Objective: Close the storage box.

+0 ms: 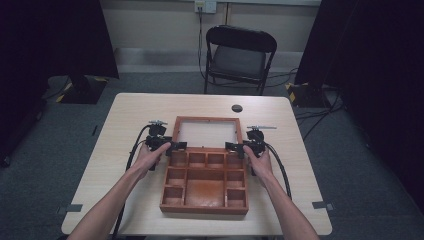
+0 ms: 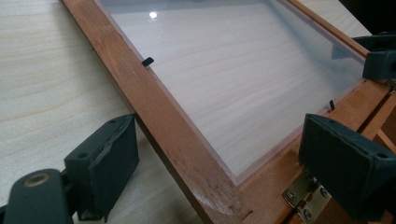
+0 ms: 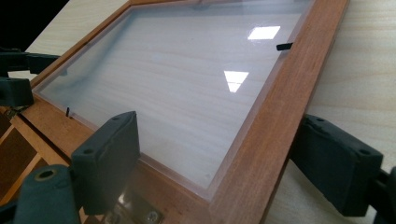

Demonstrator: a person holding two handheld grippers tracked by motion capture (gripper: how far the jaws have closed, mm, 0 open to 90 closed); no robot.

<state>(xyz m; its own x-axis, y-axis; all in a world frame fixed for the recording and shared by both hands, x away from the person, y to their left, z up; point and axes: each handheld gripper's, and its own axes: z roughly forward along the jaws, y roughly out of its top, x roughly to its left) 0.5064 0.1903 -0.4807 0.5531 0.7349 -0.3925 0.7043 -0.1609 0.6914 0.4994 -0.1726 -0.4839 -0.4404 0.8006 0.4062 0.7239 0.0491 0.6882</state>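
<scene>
Presently on the table point(image 1: 125, 112): one wooden box point(image 1: 205, 182), open, its lid point(image 1: 207, 131) laid back flat on the tabletop behind the tray, joined to it by a brass hinge point(image 2: 303, 198). Tray: divided into small compartments along the far edge and both sides, one large compartment at centre. Lid: wooden frame around a clear pane point(image 2: 224, 79), the tabletop grain visible through it; small black clips hold the pane at the frame's inner edge. Left gripper point(image 1: 172, 146): held in the person's left hand point(image 1: 149, 156), at the lid's near left corner; in the left gripper view its jaws stand spread, one on each side of the frame's side rail, one pad close against the rail's outer edge, the other above the hinge area; whether either pad presses the wood cannot be told. Right gripper point(image 1: 235, 146): held in the right hand point(image 1: 260, 161), at the lid's near right corner; in the right gripper view its jaws likewise stand apart astride the right rail, one over the pane, one outside on the tabletop. Beyond the table: one black folding chair point(image 1: 240, 55), grey floor, cables.
</scene>
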